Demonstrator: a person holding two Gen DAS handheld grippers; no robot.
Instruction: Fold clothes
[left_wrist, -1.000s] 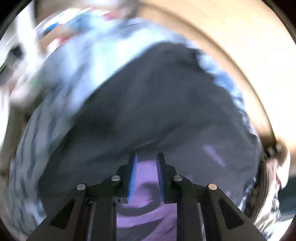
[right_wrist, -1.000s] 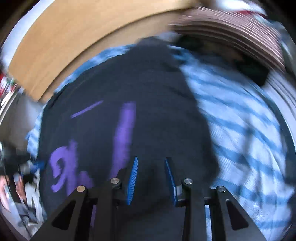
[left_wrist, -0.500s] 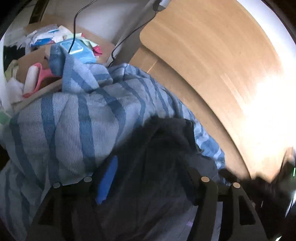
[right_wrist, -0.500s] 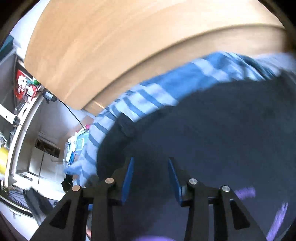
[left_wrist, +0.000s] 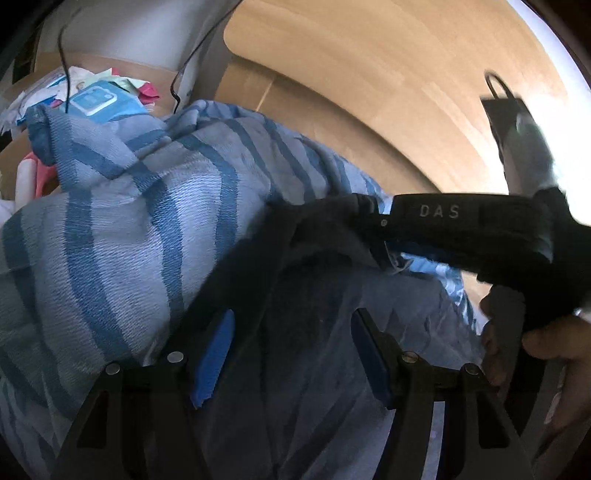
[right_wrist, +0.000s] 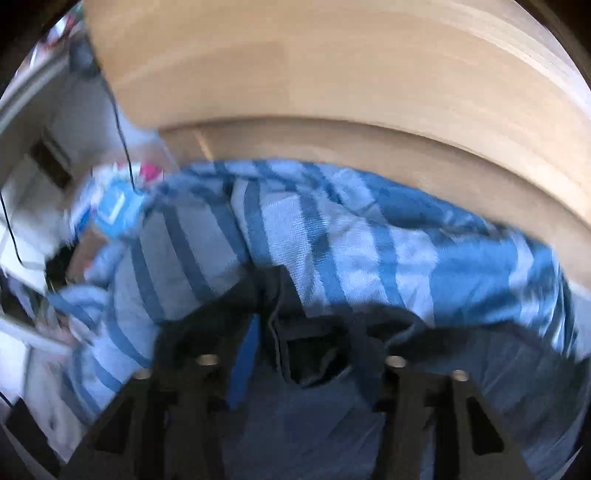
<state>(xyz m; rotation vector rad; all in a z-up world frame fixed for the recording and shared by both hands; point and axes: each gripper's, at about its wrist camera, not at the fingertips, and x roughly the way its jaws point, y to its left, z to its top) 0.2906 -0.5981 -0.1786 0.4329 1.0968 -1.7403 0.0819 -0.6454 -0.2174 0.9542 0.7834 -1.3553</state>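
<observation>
The left gripper (left_wrist: 291, 354) is standing with its jaws wide apart now, where a second ago they were nearly together over the purple print; they have just been opening, and the dark shirt (left_wrist: 314, 302) is lying loose between the blue pads (left_wrist: 214, 354), not pinched. That reads to me as a release, one fold laid down and the cloth left to settle on the striped blanket (left_wrist: 122, 221). The right gripper (right_wrist: 303, 354) is swinging in across the bed, and its view is smearing with the motion; its jaws have been closing slightly, part-open, over the shirt's collar edge (right_wrist: 314, 354). Whether the pads are biting the cloth I cannot tell, since the far pad is dark against dark fabric. In the left view the right tool's black body (left_wrist: 472, 229) is cutting across the frame, with a hand (left_wrist: 535, 347) gripping it at the lower right edge. The shirt's full outline is being hidden by both tools, so how neatly it is folding is hard to judge. The wooden headboard (left_wrist: 369, 92) is glaring white at its far side.
</observation>
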